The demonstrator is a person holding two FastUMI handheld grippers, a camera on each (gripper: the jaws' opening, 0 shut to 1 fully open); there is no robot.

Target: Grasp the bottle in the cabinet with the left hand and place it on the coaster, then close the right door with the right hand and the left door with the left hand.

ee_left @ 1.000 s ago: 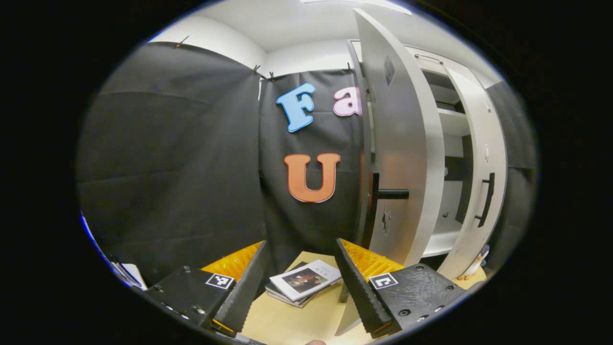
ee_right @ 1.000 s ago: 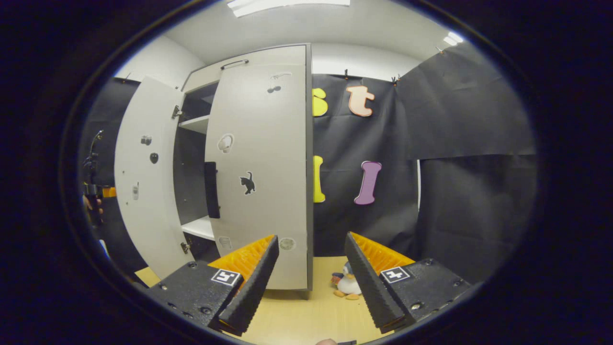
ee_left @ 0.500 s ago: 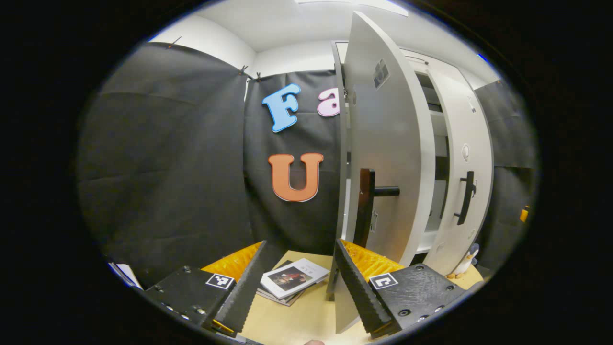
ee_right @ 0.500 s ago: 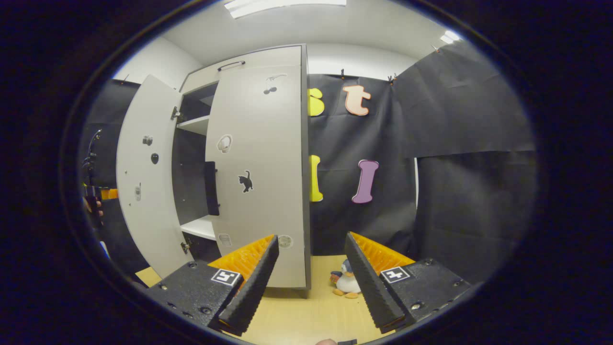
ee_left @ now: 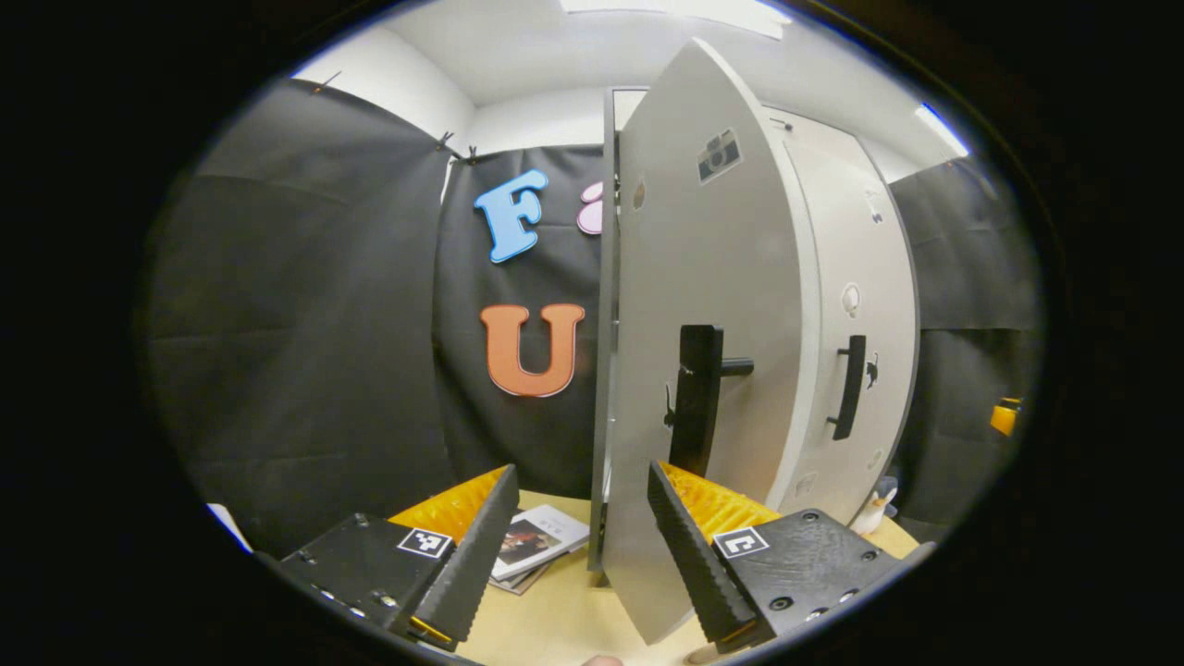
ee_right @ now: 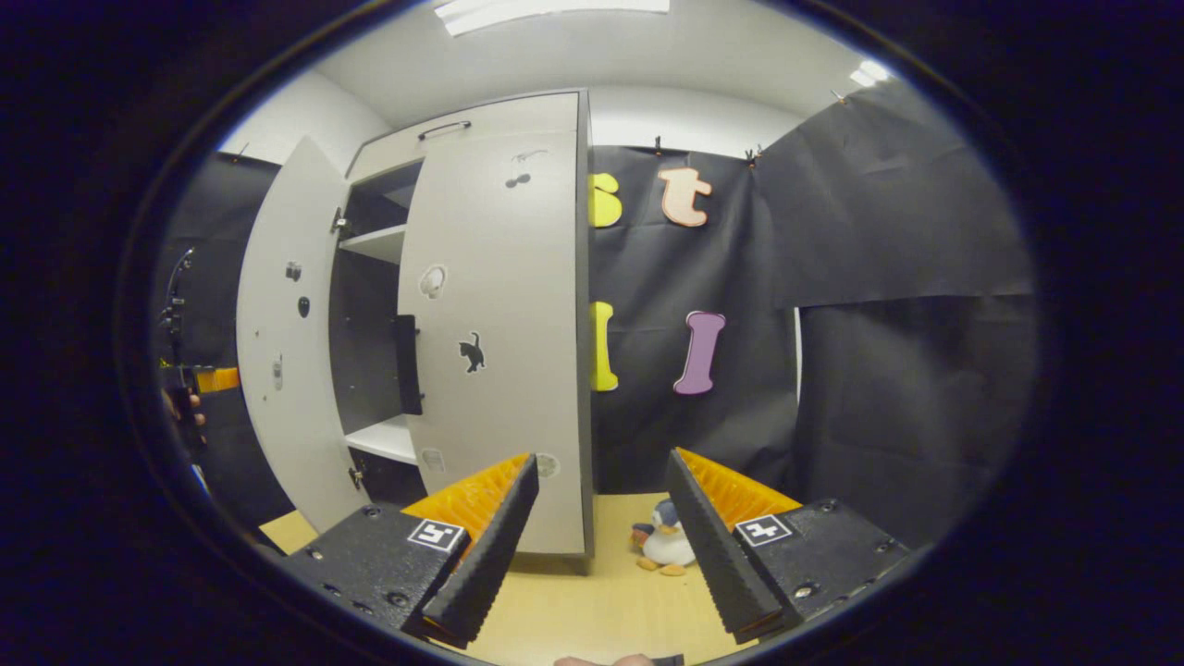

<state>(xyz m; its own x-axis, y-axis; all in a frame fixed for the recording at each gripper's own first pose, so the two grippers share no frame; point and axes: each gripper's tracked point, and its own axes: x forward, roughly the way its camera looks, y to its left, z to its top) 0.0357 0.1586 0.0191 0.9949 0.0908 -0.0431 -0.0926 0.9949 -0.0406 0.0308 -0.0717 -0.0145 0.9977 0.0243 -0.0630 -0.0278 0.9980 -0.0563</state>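
Over the last second the left door point(ee_left: 703, 370) has swung most of the way shut beside the closed right door point(ee_left: 856, 314); the left gripper point(ee_left: 578, 546) and right gripper point(ee_right: 601, 546) stand wide and empty; only final closure appears to remain.

The tall pale grey cabinet point(ee_right: 546, 106) looks like smooth laminated board with a soft satin sheen, and its left door point(ee_left: 703, 305) catches a faint reflection from the ceiling light. The long black door handle point(ee_left: 696, 398) on that door looks matt, whether metal or plastic cannot be told. The light tan tabletop point(ee_right: 610, 606) shows a smooth wood-look finish. The stack of thin magazines point(ee_left: 536, 546) has glossy paper covers. The small white penguin toy point(ee_right: 664, 546) looks like soft plush cloth.
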